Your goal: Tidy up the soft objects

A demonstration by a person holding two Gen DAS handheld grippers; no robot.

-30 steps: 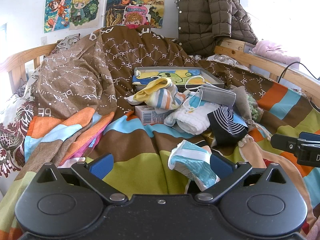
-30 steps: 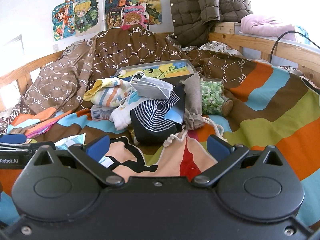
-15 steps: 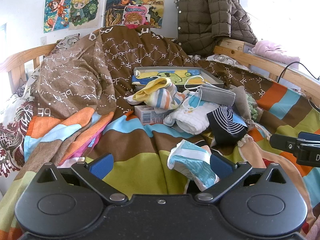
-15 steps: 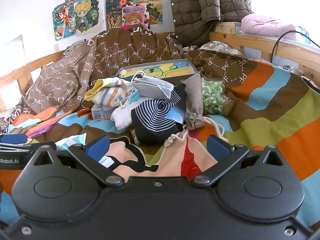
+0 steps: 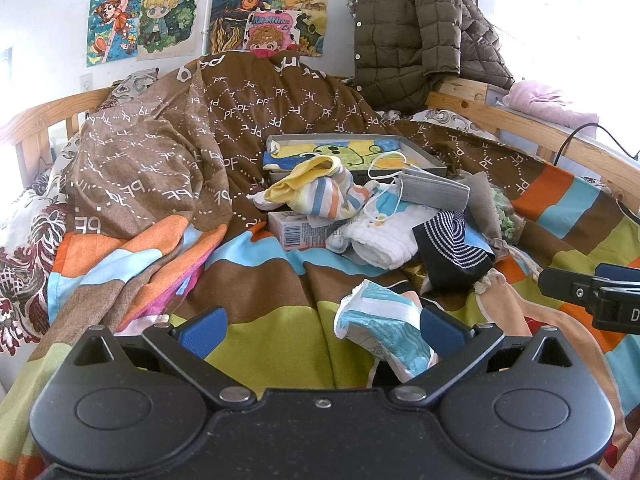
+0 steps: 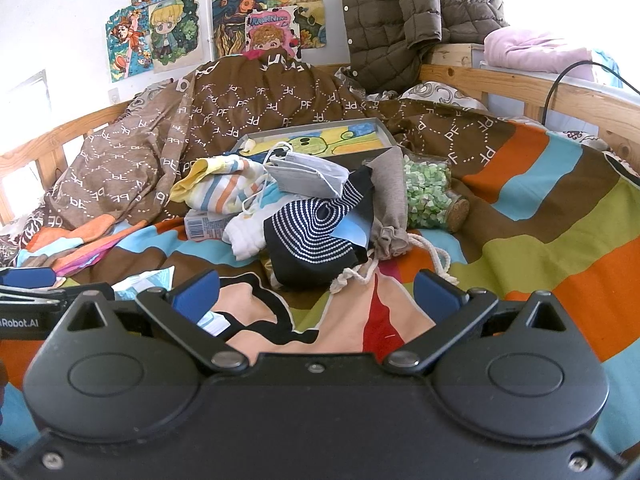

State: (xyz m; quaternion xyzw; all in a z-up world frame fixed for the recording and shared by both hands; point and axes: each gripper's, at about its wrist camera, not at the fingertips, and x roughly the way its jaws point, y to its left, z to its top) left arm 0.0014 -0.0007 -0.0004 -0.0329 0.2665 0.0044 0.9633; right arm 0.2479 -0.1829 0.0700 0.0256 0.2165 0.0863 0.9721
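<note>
From the left wrist view almost nothing has shifted over the last second: the heap of soft things sits where it did, and the left gripper (image 5: 320, 326) hangs low over the striped blanket (image 5: 260, 344) with its jaws spread wide and nothing between them. The crumpled blue-and-white packet (image 5: 380, 320) lies just inside the right finger (image 5: 438, 326), close enough that I cannot say whether they touch. Beyond it, the yellow striped garment (image 5: 320, 196), the white knit piece (image 5: 380, 240), the grey face mask (image 5: 434, 192) and the dark striped sock (image 5: 452, 248) stay piled in front of the shallow picture box (image 5: 352, 154). So the sorting seems not to have begun. From the right wrist view it is the same: the right gripper (image 6: 316, 294) is held level and low, jaws wide apart and empty, aimed at the sock, with the drawstring pouch (image 6: 390, 200) and a jar of green bits (image 6: 428, 196) just beyond. The left tool's tip pokes in at the left edge.
</note>
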